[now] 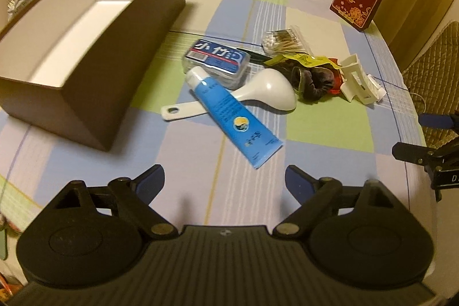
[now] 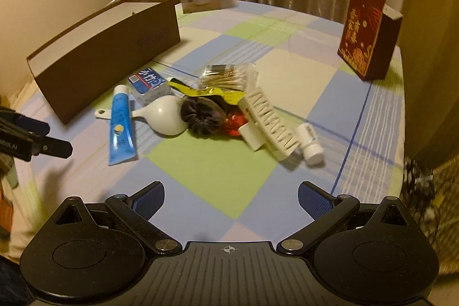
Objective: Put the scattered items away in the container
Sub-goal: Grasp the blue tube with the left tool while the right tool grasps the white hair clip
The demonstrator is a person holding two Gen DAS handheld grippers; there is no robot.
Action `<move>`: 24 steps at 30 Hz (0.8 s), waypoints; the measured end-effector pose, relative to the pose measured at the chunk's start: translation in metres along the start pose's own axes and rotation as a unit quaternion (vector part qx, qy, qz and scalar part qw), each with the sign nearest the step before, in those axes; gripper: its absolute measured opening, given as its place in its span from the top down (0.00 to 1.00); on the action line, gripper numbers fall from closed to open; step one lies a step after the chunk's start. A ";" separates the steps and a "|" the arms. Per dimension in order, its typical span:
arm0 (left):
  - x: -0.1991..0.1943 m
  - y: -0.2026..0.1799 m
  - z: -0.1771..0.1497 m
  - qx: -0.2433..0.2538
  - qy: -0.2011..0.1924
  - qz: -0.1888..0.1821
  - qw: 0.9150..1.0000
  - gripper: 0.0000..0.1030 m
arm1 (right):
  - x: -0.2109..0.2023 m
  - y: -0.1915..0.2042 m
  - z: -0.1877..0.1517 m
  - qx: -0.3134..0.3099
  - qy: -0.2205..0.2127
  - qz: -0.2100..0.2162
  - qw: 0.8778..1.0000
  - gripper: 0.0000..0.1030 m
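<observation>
Now both my tools hang spread and empty over the bench.
Left tool (image 1: 225, 177) faces the blue tube (image 1: 232, 116); brown box (image 1: 94, 93) at ten o'clock; right tool (image 2: 231, 197) spread.

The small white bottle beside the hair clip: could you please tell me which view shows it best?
The right wrist view: the small white bottle lies fully exposed beside the hair clip. In the left wrist view, only a sliver shows behind the clip.

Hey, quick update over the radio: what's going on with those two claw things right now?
Left gripper and right gripper open, empty. Brown box holds nothing visible. Blue tube lies across white scoop.
</observation>
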State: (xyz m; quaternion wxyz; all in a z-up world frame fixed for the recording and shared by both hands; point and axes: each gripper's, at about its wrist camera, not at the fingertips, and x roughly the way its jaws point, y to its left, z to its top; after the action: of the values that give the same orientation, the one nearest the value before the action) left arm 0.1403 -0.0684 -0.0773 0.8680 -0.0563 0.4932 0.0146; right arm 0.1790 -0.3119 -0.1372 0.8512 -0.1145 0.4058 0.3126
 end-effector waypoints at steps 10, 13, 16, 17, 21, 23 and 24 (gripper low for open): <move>0.032 -0.006 0.015 -0.024 0.005 0.007 1.000 0.35 | 0.028 -0.042 0.026 -0.052 -0.003 0.016 0.999 0.19; 0.041 -0.003 0.021 -0.041 0.004 0.011 0.999 0.50 | 0.034 -0.047 0.033 -0.057 -0.004 0.016 0.998 0.19; 0.049 0.001 0.029 -0.062 0.000 0.013 0.998 0.60 | 0.038 -0.050 0.037 -0.056 -0.007 0.020 0.998 0.19; 0.051 0.002 0.031 -0.066 -0.002 0.013 0.998 0.60 | 0.039 -0.051 0.037 -0.056 -0.008 0.021 0.998 0.19; 0.062 0.003 0.043 -0.070 -0.012 0.029 0.997 0.60 | 0.042 -0.055 0.040 -0.055 -0.006 0.023 0.998 0.19; 0.068 0.003 0.048 -0.074 -0.016 0.038 0.996 0.58 | 0.043 -0.056 0.042 -0.056 -0.006 0.022 0.998 0.19; 0.071 0.003 0.051 -0.076 -0.017 0.042 0.996 0.58 | 0.043 -0.057 0.042 -0.056 -0.006 0.021 0.998 0.19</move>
State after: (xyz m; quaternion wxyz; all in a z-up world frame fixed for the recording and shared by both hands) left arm 0.2200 -0.0619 -0.1126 0.8683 -0.1006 0.4774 0.0895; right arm 0.2615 -0.3181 -0.1463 0.8389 -0.1514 0.3854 0.3534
